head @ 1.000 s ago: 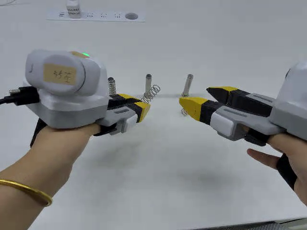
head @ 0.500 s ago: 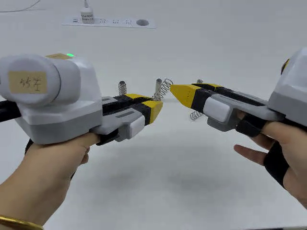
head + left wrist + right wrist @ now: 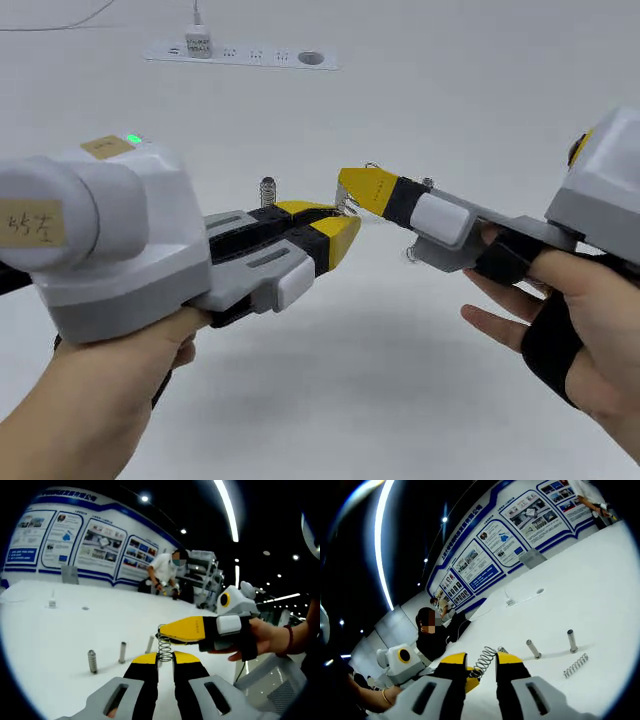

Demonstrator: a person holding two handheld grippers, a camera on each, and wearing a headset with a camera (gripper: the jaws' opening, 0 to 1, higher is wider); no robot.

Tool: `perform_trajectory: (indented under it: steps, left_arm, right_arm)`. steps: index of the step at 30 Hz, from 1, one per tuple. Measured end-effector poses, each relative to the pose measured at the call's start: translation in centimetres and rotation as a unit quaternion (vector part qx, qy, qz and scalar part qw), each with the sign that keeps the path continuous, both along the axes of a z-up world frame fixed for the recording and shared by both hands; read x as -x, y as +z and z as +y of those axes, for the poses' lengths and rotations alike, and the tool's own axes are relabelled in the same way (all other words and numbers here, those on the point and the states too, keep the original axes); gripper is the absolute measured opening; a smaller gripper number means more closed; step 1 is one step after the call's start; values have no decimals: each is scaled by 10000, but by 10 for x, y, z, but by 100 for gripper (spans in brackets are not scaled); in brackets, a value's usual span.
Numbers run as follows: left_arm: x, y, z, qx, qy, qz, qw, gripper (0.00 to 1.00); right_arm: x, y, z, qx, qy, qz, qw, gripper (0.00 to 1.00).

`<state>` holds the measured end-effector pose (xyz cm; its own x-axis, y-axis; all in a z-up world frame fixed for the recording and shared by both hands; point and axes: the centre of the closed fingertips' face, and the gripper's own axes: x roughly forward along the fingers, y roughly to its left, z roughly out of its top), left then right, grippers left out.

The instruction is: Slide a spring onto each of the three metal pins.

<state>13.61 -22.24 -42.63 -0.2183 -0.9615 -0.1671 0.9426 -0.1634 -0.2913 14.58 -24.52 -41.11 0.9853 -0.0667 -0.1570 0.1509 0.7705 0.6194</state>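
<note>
Pinching a thin, silvery wire spring (image 3: 164, 647) by its lower coils, the left gripper (image 3: 166, 659) has its yellow-tipped jaws almost together. The right gripper (image 3: 482, 661) has its jaws narrowly apart around the spring's other end; whether they grip it I cannot tell. To the left, 3 smooth round metal pins (image 3: 122, 651) stand on the white table (image 3: 60, 620), the leftmost wearing a fitted spring (image 3: 92, 659). 1 loose spring (image 3: 576, 665) lies nearby.
</note>
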Motion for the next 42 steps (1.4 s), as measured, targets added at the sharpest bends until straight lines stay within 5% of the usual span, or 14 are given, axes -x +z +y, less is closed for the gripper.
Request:
perform_trajectory:
  steps: [14, 25, 32, 42]
  left_arm:
    - [3, 2, 0, 143, -79, -44, 9999, 10]
    - [2, -7, 0, -159, -12, -363, 9992, 11]
    - [-1, -14, 1, -351, -11, -674, 9971, 14]
    - [-4, -24, 3, -623, 54, -883, 9941, 22]
  right_arm:
    - [-2, 4, 3, -622, 32, -307, 9976, 11]
    - [-6, 2, 13, 285, 315, -4, 9991, 11]
    - [-9, 2, 11, 540, 326, 37, 9980, 11]
    - [-16, 9, -11, 1044, 215, 75, 9943, 11]
